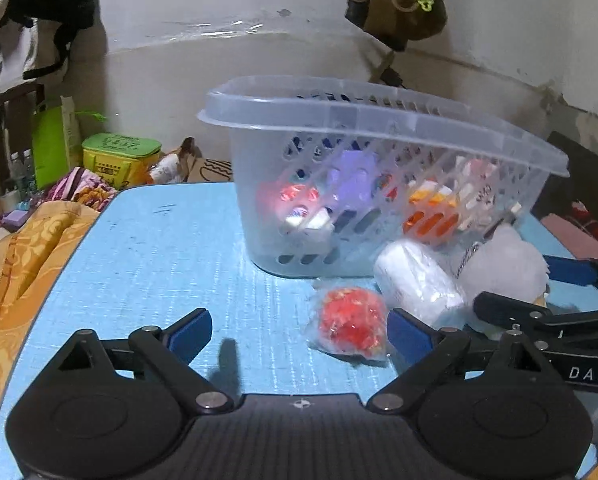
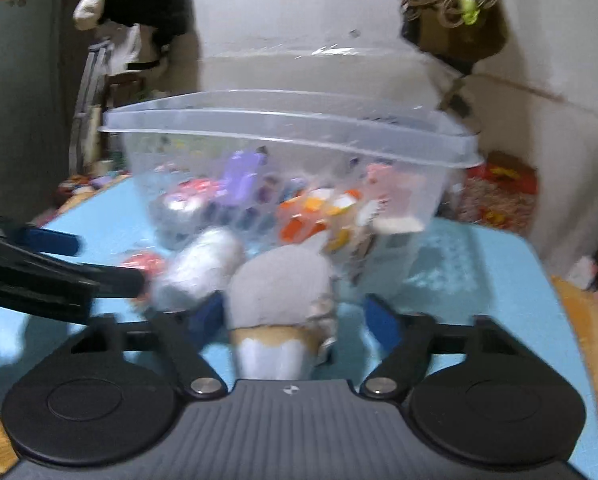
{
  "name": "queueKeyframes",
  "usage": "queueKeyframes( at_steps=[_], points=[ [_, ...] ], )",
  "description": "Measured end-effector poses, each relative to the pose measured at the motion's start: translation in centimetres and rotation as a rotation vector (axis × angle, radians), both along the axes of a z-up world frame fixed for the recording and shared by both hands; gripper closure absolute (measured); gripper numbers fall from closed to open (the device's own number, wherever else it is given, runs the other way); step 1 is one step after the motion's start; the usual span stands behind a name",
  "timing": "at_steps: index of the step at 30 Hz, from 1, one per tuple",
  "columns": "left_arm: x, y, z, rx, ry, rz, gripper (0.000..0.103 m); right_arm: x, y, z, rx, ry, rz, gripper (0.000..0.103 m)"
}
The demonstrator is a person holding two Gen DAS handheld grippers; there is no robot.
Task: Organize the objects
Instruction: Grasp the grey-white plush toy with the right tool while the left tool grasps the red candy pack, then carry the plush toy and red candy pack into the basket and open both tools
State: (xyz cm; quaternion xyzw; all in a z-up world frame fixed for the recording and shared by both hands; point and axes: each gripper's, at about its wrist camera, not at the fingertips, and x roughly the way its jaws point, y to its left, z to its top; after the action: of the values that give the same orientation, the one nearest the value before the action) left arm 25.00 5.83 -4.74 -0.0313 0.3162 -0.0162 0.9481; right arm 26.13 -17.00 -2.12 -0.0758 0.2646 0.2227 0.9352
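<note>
A clear slotted plastic basket [image 1: 379, 120] stands on the blue table [image 1: 159, 248], holding several small colourful items. In front of it lie a red ball in clear wrap [image 1: 351, 320], a white wrapped roll [image 1: 415, 280] and a grey-white plush toy [image 1: 503, 264]. My left gripper [image 1: 295, 334] is open low over the table, the red ball just inside its right finger. My right gripper [image 2: 295, 316] is open around the plush toy [image 2: 283, 292], its jaws not touching it. The basket [image 2: 291, 124] stands right behind. The view is blurred.
An orange patterned cloth [image 1: 27, 248] lies along the table's left edge. A yellow-green box [image 1: 119, 156] and green bag [image 1: 51, 144] sit beyond the far left corner. A brown bag [image 1: 399, 4] hangs on the wall. The right gripper reaches in at the right [image 1: 539, 320].
</note>
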Motion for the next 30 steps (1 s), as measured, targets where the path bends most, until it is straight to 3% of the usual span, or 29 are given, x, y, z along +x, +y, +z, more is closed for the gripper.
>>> queueKeyframes(
  at_steps=[7, 16, 19, 21, 22, 30],
  points=[
    [0.2, -1.6, -0.5, 0.020, 0.008, -0.015, 0.007, -1.3, -2.7, 1.7, 0.061, 0.058, -0.027, 0.044],
    [1.5, -3.2, -1.3, 0.077, 0.031, 0.003, 0.008, -3.1, -5.0, 2.8, 0.116, 0.054, -0.037, 0.044],
    [1.3, -3.7, -1.3, 0.117, 0.019, 0.000, 0.017, -3.3, -5.0, 2.9, 0.112, 0.051, -0.033, 0.044],
    [1.3, -3.9, -1.4, 0.109, 0.014, -0.023, 0.046, -3.5, -5.1, 2.9, 0.111, 0.052, -0.032, 0.044],
    [1.2, -3.9, -1.3, 0.102, 0.012, -0.032, 0.050, -3.6, -5.1, 2.9, 0.107, 0.052, -0.032, 0.044],
    [-1.6, -3.0, -0.2, 0.129, -0.069, -0.001, 0.052, -4.2, -5.2, 3.0, 0.098, 0.037, -0.029, 0.044]
  ],
)
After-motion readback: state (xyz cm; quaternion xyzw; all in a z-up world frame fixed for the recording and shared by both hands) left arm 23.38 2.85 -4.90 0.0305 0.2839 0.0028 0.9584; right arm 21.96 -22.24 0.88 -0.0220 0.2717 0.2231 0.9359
